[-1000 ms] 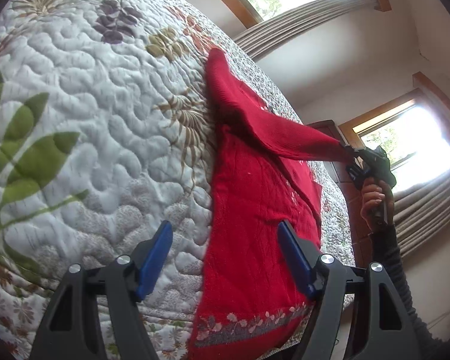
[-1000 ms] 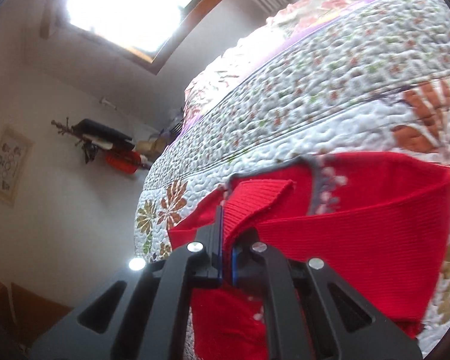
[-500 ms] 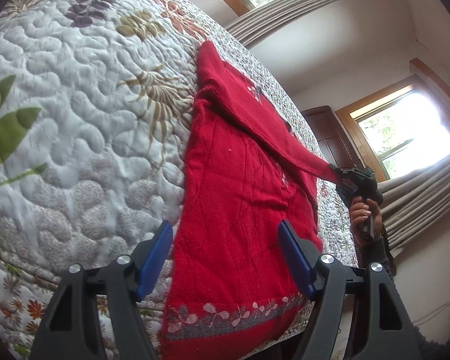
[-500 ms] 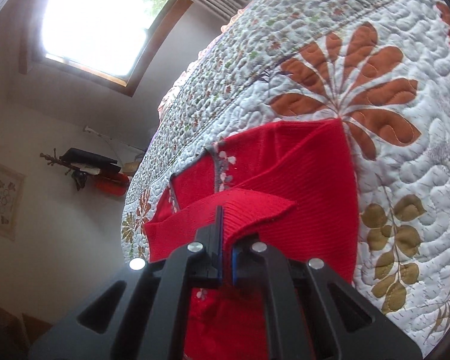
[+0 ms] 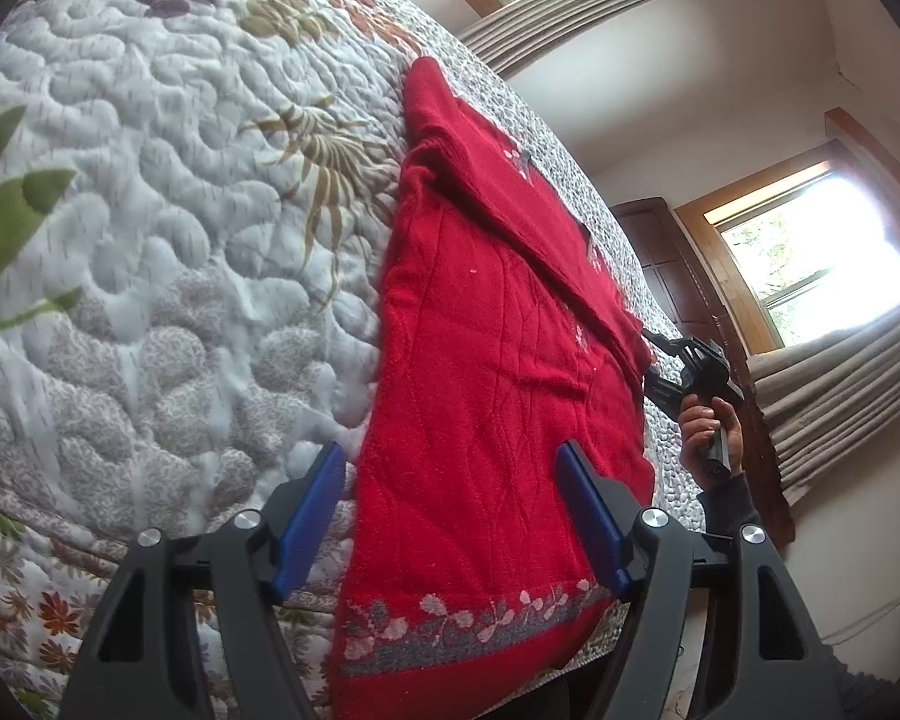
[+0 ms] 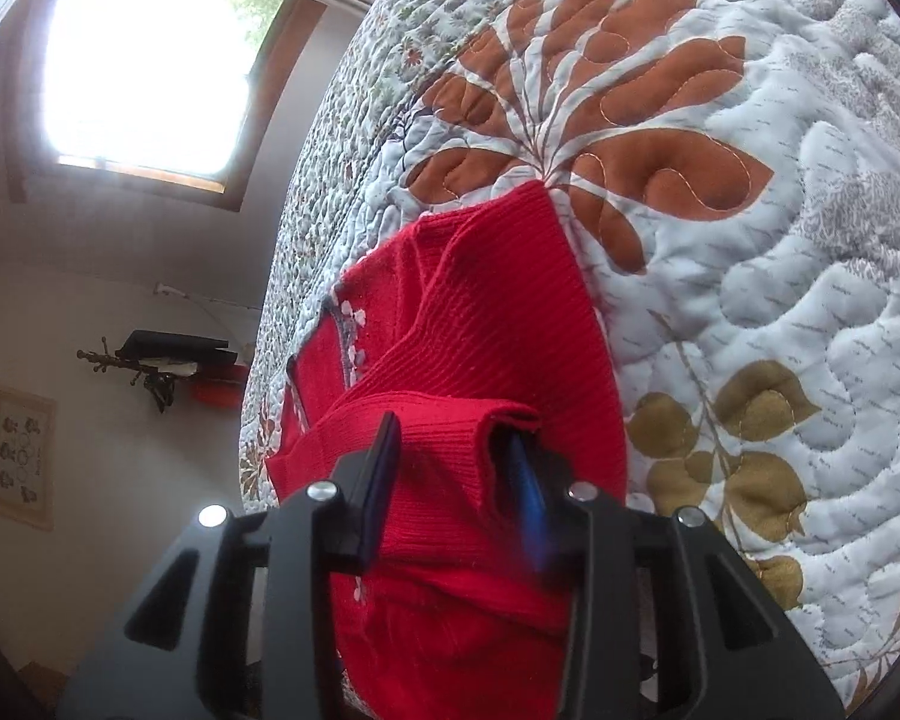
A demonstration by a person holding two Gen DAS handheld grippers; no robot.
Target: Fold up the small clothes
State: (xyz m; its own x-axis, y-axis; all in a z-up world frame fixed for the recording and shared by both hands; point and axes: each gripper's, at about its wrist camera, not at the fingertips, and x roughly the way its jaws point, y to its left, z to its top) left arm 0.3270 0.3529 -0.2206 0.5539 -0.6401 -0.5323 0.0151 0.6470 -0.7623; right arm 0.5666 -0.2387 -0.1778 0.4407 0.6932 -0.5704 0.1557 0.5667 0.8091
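- The quilted bedspread point(image 5: 168, 252) fills both views, and the red sweater point(image 5: 480, 396) lies flat on it near the bed's edge, its flowered hem band point(image 5: 462, 630) toward the left wrist camera.
- The sleeve point(image 5: 528, 222) now lies diagonally across the sweater's body; a second ago it was lifted clear and stretched toward the bed's side. I judge the sleeve fold as laid down.
- The right gripper point(image 6: 450, 462) has just parted its jaws. Half a second ago they were pinched on the cuff point(image 6: 450, 426); now the cuff sits loose in the gap between them, released or nearly so.
- The left gripper point(image 5: 450, 516) hangs wide open over the lower body of the sweater, gripping nothing, as it did before.
- The sweater's far sleeve and its collar are hard to make out, and the bottom corner of the hem drops out of sight past the bed's edge.
- Only part of a hand point(image 5: 705, 426) shows on the right handle.
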